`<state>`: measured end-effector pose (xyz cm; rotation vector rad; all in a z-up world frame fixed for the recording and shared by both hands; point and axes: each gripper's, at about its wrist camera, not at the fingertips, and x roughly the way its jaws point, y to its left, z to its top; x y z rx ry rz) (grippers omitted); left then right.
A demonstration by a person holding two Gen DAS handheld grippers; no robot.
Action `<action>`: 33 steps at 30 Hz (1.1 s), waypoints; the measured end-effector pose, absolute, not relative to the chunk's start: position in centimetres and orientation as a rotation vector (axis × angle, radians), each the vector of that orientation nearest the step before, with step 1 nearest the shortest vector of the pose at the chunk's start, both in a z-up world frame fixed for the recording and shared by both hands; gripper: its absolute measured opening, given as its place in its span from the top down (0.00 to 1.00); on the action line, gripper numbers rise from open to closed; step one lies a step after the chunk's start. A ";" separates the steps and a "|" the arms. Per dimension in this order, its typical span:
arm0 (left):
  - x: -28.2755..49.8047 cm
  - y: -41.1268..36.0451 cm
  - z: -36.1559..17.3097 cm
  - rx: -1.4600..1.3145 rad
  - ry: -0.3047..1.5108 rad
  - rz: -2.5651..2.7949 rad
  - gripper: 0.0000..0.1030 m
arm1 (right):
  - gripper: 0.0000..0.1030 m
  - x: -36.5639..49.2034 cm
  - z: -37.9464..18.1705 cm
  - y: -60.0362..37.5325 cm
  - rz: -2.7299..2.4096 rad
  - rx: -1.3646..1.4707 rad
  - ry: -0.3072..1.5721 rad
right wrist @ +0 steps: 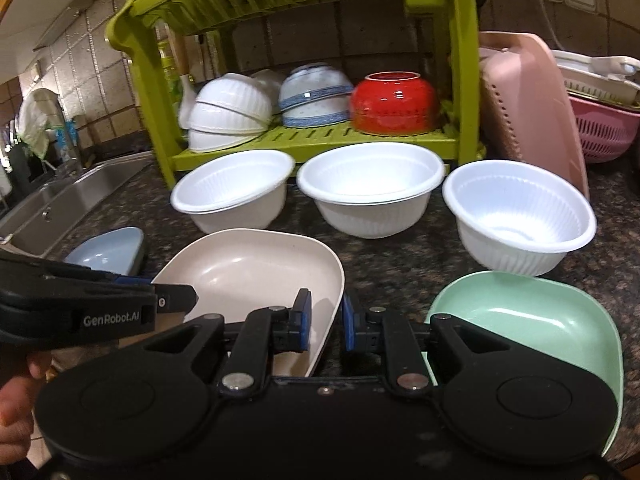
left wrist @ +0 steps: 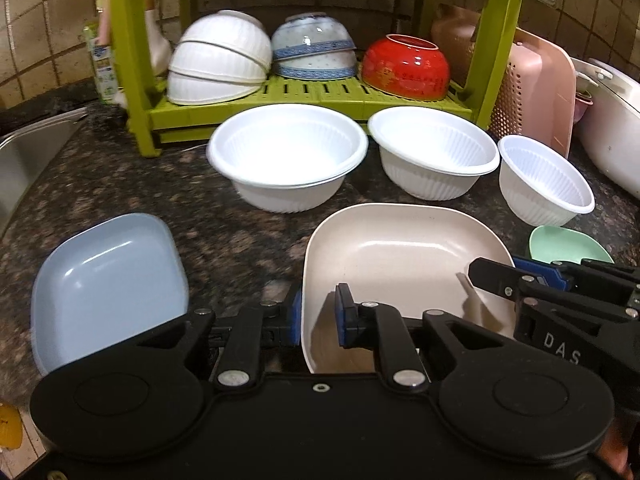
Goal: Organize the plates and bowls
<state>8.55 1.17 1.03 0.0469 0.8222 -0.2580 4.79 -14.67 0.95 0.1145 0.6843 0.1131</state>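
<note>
Both tongs straddle opposite rims of the beige plate [left wrist: 400, 256]. In the left wrist view the left gripper [left wrist: 319, 314] sits at lower centre, jaws narrow, one pad outside and one inside the plate's left wall. In the right wrist view the right gripper [right wrist: 326, 322] does the same on the plate's right edge. Whether either pair presses the rim or merely brackets it cannot be told.

Items, largest to smallest:
- Green dish rack [left wrist: 320, 98], upper centre, lower shelf holding inverted bowls: a white stack [left wrist: 218, 60], a blue-patterned stack [left wrist: 314, 46], a red bowl [left wrist: 406, 66].
- Three white ribbed bowls [right wrist: 370, 186], upright in a row on the dark counter [left wrist: 120, 184] just in front of the rack.
- Beige plate, centre, between the two tools.
- Green plate [right wrist: 532, 316], lower right of the right wrist view.
- Blue plate [left wrist: 104, 280], lower left of the left wrist view.

Step in hand, as judged: a two-tool lift of the beige plate.
1. Seat each pad fully over the rim before closing.
2. Close both sides evenly; uneven grip would likely tilt the plate.
3. Raise level, clear of the white bowls ahead.

Pose: both tools lie low and near-horizontal, pointing toward the rack, converging on the plate. A hand [right wrist: 16, 392] grips the left tool at the lower left of the right wrist view.
</note>
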 end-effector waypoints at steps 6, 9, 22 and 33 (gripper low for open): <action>6.8 3.9 1.9 0.036 0.786 -0.208 0.79 | 0.82 4.3 2.1 -12.2 0.176 0.108 0.655; 6.5 5.5 2.3 0.011 0.777 -0.177 0.79 | 0.82 4.5 2.5 -10.6 0.204 0.107 0.642; 7.5 12.9 3.7 -0.083 0.713 0.058 0.79 | 0.82 9.0 3.5 -2.3 0.364 0.095 0.583; 9.6 15.9 1.7 -0.132 0.775 0.154 0.79 | 0.82 12.5 1.1 1.6 0.403 0.062 0.604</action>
